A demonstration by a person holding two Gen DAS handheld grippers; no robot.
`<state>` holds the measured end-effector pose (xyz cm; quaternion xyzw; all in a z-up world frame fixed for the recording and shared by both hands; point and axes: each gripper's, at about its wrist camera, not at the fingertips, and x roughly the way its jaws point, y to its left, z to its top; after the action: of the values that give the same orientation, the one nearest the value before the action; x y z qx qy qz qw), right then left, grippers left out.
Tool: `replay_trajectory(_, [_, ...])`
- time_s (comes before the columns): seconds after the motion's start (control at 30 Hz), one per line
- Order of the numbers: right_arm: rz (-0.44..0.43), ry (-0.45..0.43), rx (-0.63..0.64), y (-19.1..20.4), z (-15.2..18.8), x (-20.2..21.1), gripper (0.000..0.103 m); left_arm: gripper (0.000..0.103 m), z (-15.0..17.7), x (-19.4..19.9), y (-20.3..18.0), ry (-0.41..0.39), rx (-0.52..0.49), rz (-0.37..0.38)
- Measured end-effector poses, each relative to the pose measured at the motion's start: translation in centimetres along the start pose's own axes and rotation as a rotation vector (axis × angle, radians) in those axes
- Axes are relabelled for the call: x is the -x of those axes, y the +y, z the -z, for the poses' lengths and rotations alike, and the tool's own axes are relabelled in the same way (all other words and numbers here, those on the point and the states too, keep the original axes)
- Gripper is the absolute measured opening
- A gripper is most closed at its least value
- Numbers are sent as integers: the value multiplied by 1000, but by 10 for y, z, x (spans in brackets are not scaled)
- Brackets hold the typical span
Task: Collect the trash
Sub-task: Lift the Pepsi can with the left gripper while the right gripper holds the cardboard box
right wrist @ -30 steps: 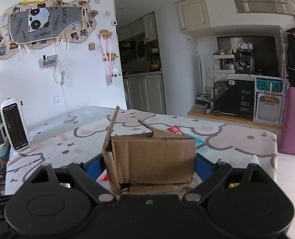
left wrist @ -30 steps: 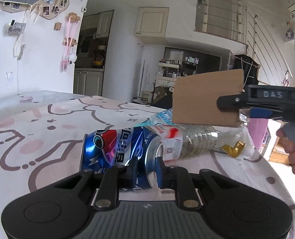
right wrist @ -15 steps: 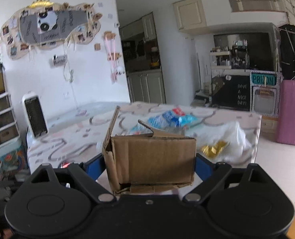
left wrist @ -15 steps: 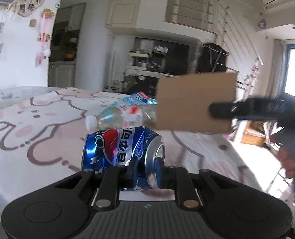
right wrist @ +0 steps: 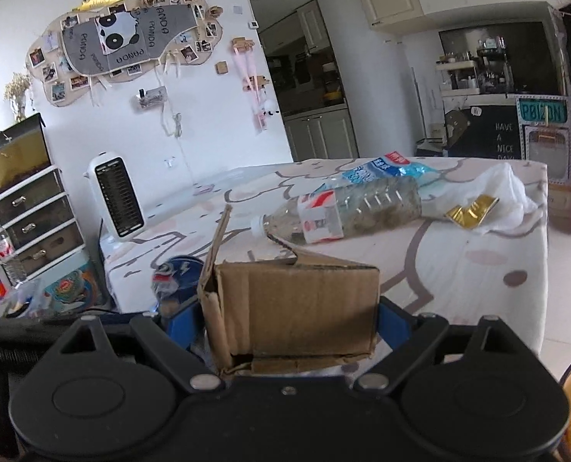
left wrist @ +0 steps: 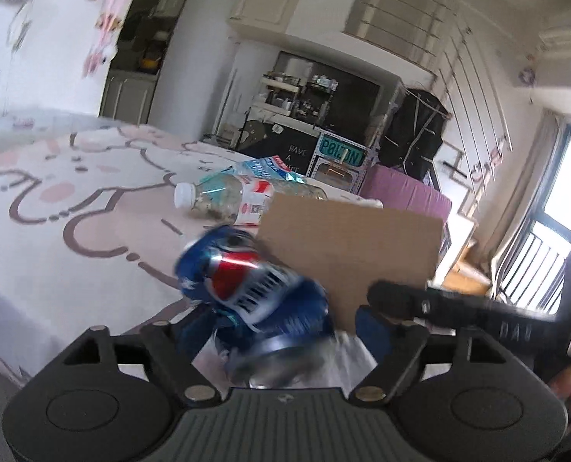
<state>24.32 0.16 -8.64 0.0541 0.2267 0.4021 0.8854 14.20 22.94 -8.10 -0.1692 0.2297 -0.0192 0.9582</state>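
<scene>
A crushed blue cola can (left wrist: pixel 254 292) is blurred and tilted between the fingers of my left gripper (left wrist: pixel 285 331), whose jaws are opening; the pads stand clear of it. The same can (right wrist: pixel 170 281) shows left of the box in the right wrist view. My right gripper (right wrist: pixel 289 331) is shut on a small cardboard box (right wrist: pixel 297 304), which hangs just right of the can (left wrist: pixel 355 246). An empty plastic bottle (right wrist: pixel 343 211) lies on the patterned table (right wrist: pixel 459 269), with a blue wrapper (right wrist: pixel 382 169) behind it and a white bag with gold foil (right wrist: pixel 497 196) to its right.
A white heater (right wrist: pixel 116 196) and a drawer unit (right wrist: pixel 27 219) stand on the floor left of the table. A pink block (left wrist: pixel 408 196) and a dark shelf unit (left wrist: pixel 324 123) sit beyond the table's far end. White plastic (left wrist: pixel 347 362) shows below the can.
My left jaws have gone from shut on the can to wide apart, and the can has tipped loose. The right gripper with the box has come down close beside the left one.
</scene>
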Motion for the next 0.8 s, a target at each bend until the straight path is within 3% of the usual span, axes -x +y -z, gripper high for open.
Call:
replay_trajectory(0.23, [-50, -15, -23, -1, 11, 6, 93, 86, -20, -6, 8, 100, 139, 25])
replay_trajectory(0.4, [-69, -23, -26, -5, 19, 12, 92, 85, -21, -12, 14, 121, 287, 11])
replay_trajectory(0.5, [-74, -28, -47, -11, 21, 17, 92, 76, -19, -14, 15, 114, 341, -6])
replay_trajectory(0.67, [-75, -41, -59, -17, 22, 25, 92, 54, -8, -16, 23, 105, 478, -53])
replay_trajectory(0.8, [-61, -47, -51, -19, 23, 28, 92, 49, 1, -12, 33, 70, 597, -62])
